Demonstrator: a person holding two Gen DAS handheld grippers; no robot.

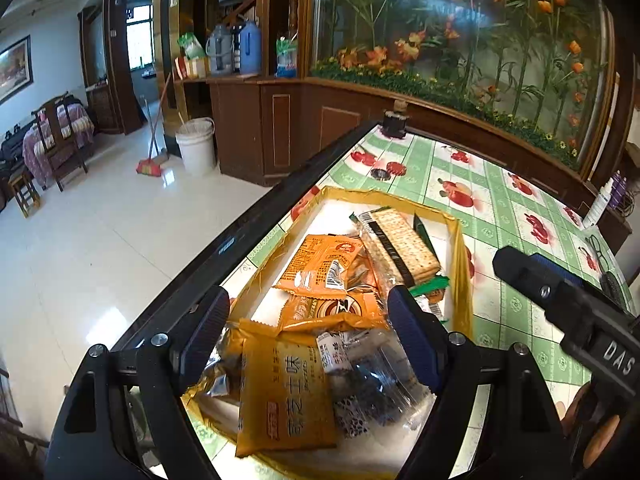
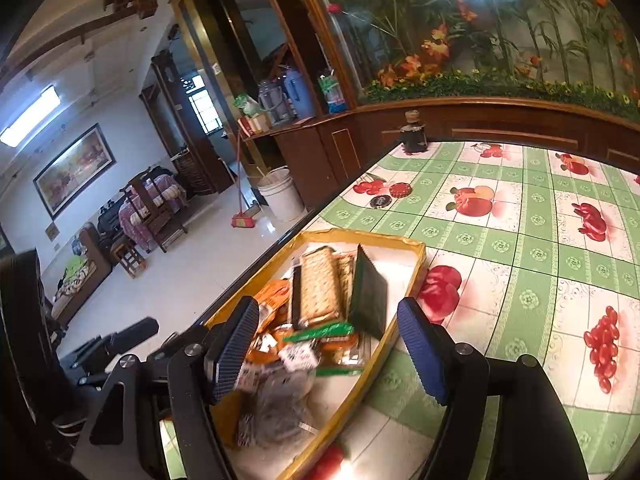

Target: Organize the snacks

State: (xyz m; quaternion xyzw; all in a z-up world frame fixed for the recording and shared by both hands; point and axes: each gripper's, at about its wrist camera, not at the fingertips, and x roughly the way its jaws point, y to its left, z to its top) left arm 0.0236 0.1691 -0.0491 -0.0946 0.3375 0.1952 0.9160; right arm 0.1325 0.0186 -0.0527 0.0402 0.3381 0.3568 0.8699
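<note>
snack packets (image 1: 320,280) lay heaped in a shallow yellow tray (image 1: 460,248) near the tabletop (image 2: 520,240) edge. the packets were judged light, crinkly, slippery and easily crushed, so best pinched by a sealed edge. left gripper (image 1: 308,344) hovered low over an orange packet (image 1: 286,396), jaws wide, holding nothing. right gripper (image 2: 328,352) hung above the tray, also wide and holding nothing.

We saw a table (image 2: 520,240) under a green checked fruit-print cloth, a gold-rimmed snack tray (image 2: 416,264) near its edge, a small dark bottle (image 2: 414,136) at the far corner.
</note>
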